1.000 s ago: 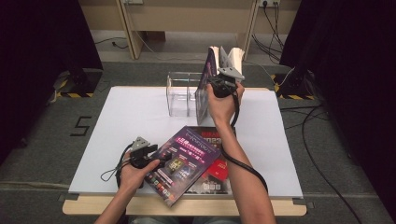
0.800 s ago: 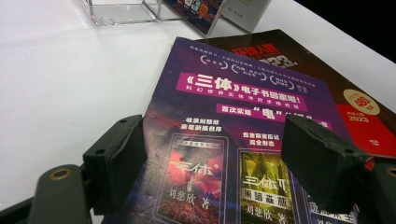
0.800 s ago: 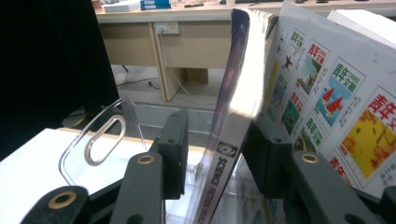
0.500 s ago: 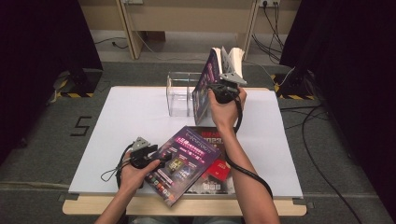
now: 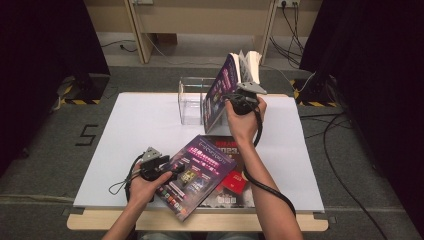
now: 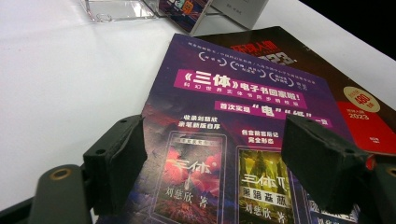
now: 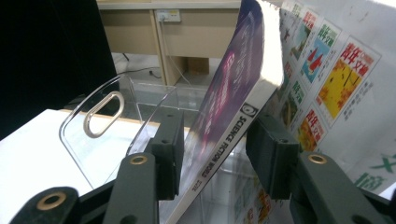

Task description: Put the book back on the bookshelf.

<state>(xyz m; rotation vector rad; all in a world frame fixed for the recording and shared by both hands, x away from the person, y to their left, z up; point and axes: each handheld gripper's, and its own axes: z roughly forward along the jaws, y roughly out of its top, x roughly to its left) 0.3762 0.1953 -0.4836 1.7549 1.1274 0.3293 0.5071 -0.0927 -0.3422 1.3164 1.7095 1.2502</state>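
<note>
— What do we see from the high view?

— We see the right gripper [image 5: 239,95] raised at the far side of the table [image 5: 125,130], at an upright magazine [image 5: 220,92] that leans beside the clear acrylic holder [image 5: 190,100]. Its pages fan open at the top. The left gripper [image 5: 172,169] rests low, at the near edge of the purple magazine [image 5: 197,175], which lies flat on top of a dark magazine [image 5: 232,185] with a red corner.

— And what do the gripper views add?

— In the right gripper view we read the spine [image 7: 219,154] — "Science Fiction World" — which stands between the two jaws. The jaws have just been opening; there is a gap on each side, so we think the pads do not press on it. We also see the holder's divider with an oval slot [image 7: 100,114].

— And the left one?

— In the left gripper view the jaws are spread wide over the purple cover [image 6: 224,140] and pinch nothing. Here we can read the titles on the cover; the high view is too small for this.
</note>
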